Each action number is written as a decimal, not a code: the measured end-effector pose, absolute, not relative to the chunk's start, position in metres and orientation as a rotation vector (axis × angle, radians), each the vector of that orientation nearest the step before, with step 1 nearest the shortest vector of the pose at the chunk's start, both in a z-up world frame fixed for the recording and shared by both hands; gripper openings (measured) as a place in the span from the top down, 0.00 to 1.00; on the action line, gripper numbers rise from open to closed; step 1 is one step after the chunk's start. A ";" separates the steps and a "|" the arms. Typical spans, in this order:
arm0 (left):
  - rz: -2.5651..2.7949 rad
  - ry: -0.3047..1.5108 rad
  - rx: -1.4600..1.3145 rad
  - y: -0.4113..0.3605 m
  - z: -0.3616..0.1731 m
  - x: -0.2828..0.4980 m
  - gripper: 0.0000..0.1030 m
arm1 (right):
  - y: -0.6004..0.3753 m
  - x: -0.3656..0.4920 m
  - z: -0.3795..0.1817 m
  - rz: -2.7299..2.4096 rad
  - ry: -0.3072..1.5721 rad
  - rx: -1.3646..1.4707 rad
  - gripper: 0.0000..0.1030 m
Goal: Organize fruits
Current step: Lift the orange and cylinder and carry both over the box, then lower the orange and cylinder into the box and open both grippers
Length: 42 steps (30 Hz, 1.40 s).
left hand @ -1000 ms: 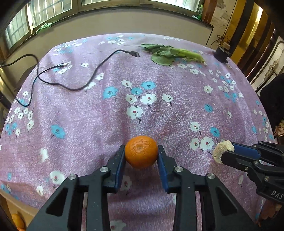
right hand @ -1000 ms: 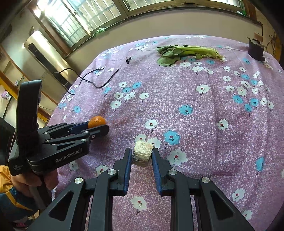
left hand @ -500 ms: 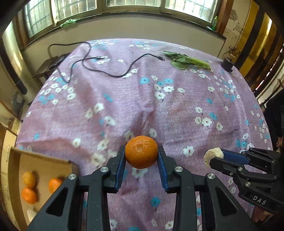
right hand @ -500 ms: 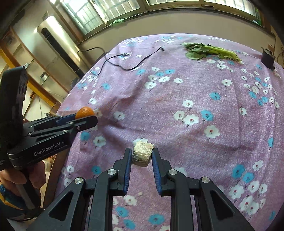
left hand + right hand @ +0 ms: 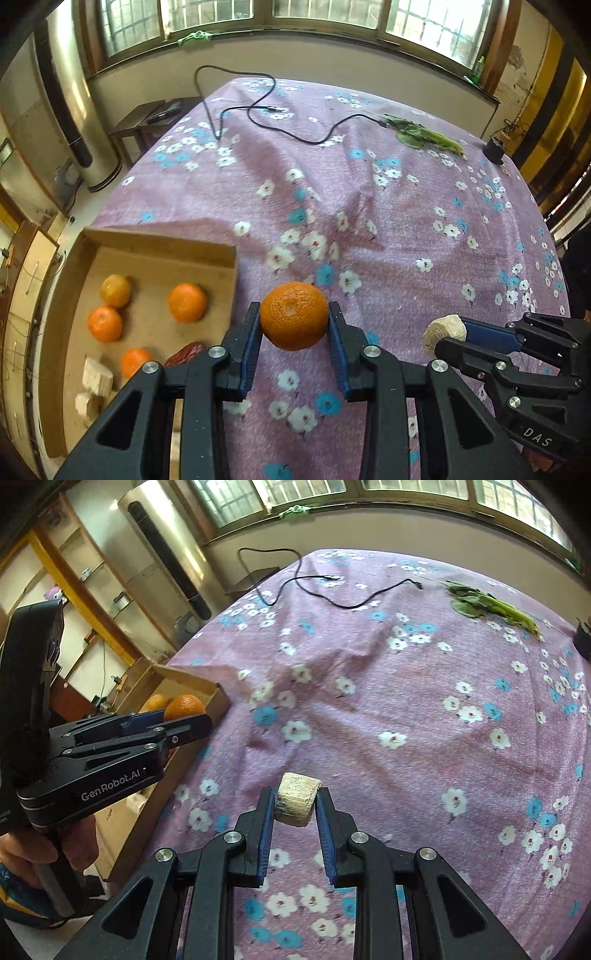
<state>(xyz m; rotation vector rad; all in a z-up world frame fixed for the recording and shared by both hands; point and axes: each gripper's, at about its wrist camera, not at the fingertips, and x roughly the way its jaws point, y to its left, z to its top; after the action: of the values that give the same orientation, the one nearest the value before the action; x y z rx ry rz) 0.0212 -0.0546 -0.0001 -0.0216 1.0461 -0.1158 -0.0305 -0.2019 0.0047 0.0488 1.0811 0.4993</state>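
Lower centre: your left hand-held gripper [image 5: 294, 322] clamps a round, dimpled orange [image 5: 294, 315].
Lower right: your right hand-held gripper [image 5: 295, 805] pinches a pale, rough chunk [image 5: 297, 798].

1. Daylight came through the windows [image 5: 325, 14] behind the table's far edge, and the room was bright.
2. The tall metal cylinder [image 5: 166, 546] showed a glare streak.
3. Soft shadows lay in the tablecloth [image 5: 406, 229] folds.
4. Both views were sharp at centre, bowed and dark-cornered at the edges.
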 end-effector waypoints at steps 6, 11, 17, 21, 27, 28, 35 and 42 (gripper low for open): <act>-0.054 1.043 -0.056 -0.022 0.003 -0.002 0.68 | -0.166 -0.042 0.010 0.575 1.080 -0.001 0.76; 0.021 1.043 -0.096 0.015 0.003 -0.024 0.68 | -0.124 -0.050 0.011 0.663 1.082 -0.056 0.76; 0.123 1.051 -0.143 0.062 0.001 -0.051 0.68 | -0.077 -0.054 0.010 0.751 1.085 -0.115 0.76; 0.179 1.066 -0.165 0.085 -0.005 -0.062 0.68 | -0.052 -0.049 0.006 0.787 1.087 -0.134 0.76; 0.221 1.087 -0.178 0.101 -0.017 -0.071 0.68 | -0.022 -0.036 -0.003 0.808 1.100 -0.166 0.76; 0.225 1.089 -0.179 0.102 -0.019 -0.072 0.68 | -0.019 -0.032 -0.004 0.807 1.102 -0.169 0.76; 0.237 1.104 -0.181 0.106 -0.030 -0.069 0.68 | -0.003 -0.010 -0.016 0.773 1.116 -0.190 0.76; 0.238 1.112 -0.176 0.104 -0.039 -0.061 0.68 | 0.012 0.011 -0.029 0.758 1.136 -0.202 0.76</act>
<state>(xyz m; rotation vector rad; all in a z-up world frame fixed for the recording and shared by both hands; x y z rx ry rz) -0.0613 0.1043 -0.0386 -0.1764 1.1123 0.2383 0.0109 0.0118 -0.0287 -0.2022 1.1362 0.7579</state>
